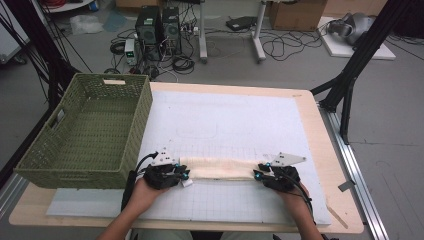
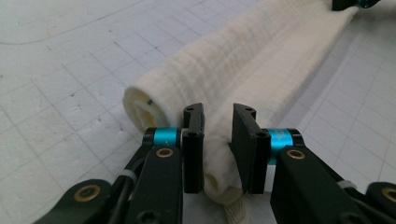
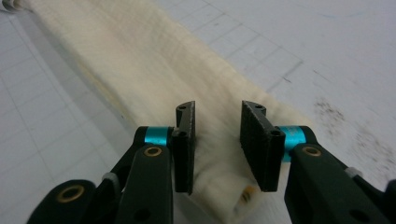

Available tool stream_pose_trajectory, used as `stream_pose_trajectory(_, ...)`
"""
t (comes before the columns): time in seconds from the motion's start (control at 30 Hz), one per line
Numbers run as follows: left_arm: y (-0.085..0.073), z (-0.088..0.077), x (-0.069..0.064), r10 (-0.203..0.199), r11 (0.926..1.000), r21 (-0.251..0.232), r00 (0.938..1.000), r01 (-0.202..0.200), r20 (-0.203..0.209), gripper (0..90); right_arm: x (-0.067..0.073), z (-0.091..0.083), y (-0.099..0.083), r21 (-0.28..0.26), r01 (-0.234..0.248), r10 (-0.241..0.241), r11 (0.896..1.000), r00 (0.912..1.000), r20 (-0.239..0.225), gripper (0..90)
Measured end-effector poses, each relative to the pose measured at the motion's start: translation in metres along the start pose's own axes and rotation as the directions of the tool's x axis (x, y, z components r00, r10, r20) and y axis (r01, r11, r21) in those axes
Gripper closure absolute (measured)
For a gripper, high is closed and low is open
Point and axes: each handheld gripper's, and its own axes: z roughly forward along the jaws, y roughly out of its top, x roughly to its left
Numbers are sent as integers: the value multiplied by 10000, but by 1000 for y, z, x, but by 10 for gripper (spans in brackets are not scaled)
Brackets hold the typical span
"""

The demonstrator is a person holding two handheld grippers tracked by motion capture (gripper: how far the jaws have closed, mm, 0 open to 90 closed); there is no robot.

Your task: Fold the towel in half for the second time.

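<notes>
A cream cloth [image 1: 222,169], rolled into a long strip, lies across the white gridded mat [image 1: 235,125] near the front of the table. My left gripper [image 1: 184,176] is at its left end. In the left gripper view the jaws [image 2: 218,140] are shut on the bunched end of the roll [image 2: 243,60], which stretches away toward the other gripper. My right gripper [image 1: 257,175] is at the right end. In the right gripper view its jaws [image 3: 217,140] straddle the flatter end of the cloth [image 3: 140,60], and the fabric fills the gap between the pads.
A green woven basket [image 1: 90,130] stands empty at the left edge of the table, close to my left hand. Beyond the table, computers and cables [image 1: 160,35] lie on the floor, and a black stand leg [image 1: 350,75] rises at the right.
</notes>
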Motion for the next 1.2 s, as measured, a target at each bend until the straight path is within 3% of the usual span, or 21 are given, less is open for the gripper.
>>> stream_pose_trajectory(0.27,3,-3,1,13,9998,175,9998,-17,213,761,-3,-10,-7,-71,-120,122,9999,9991,400,592)
stream_pose_trajectory(0.37,9,-7,2,-104,9994,-330,9998,109,168,695,0,-9,-5,8,92,-92,10000,9982,586,580)
stream_pose_trajectory(0.47,17,-10,5,-465,9931,-1080,9988,449,-121,641,0,-8,-5,18,58,-59,10000,9981,610,576)
stream_pose_trajectory(0.57,25,-4,10,-509,9906,-1287,9982,462,-333,637,1,-7,-5,26,57,-59,10000,9979,638,571)
stream_pose_trajectory(0.6,26,1,11,-584,9915,-1188,9973,528,-438,647,1,-7,-5,4,51,-51,10000,9979,642,569)
stream_pose_trajectory(0.67,25,9,12,-607,9969,-545,9951,565,-775,686,2,-7,-5,-41,-27,30,10000,9978,662,566)
stream_pose_trajectory(0.73,21,14,11,-409,9992,-25,9950,408,-908,706,2,-8,-6,-34,2,0,10000,9978,656,564)
stream_pose_trajectory(0.9,13,13,11,-321,9995,-74,9941,315,-1038,736,-4,-13,-6,49,-180,177,9998,9980,613,487)
stream_pose_trajectory(1.03,12,9,11,-390,9991,-209,9944,371,-980,713,-10,-30,-5,-561,-418,460,9975,9960,762,490)
stream_pose_trajectory(1.2,12,-4,17,-933,9918,-945,9926,859,-778,589,-18,-47,-6,-1207,-688,828,9903,9898,1155,438)
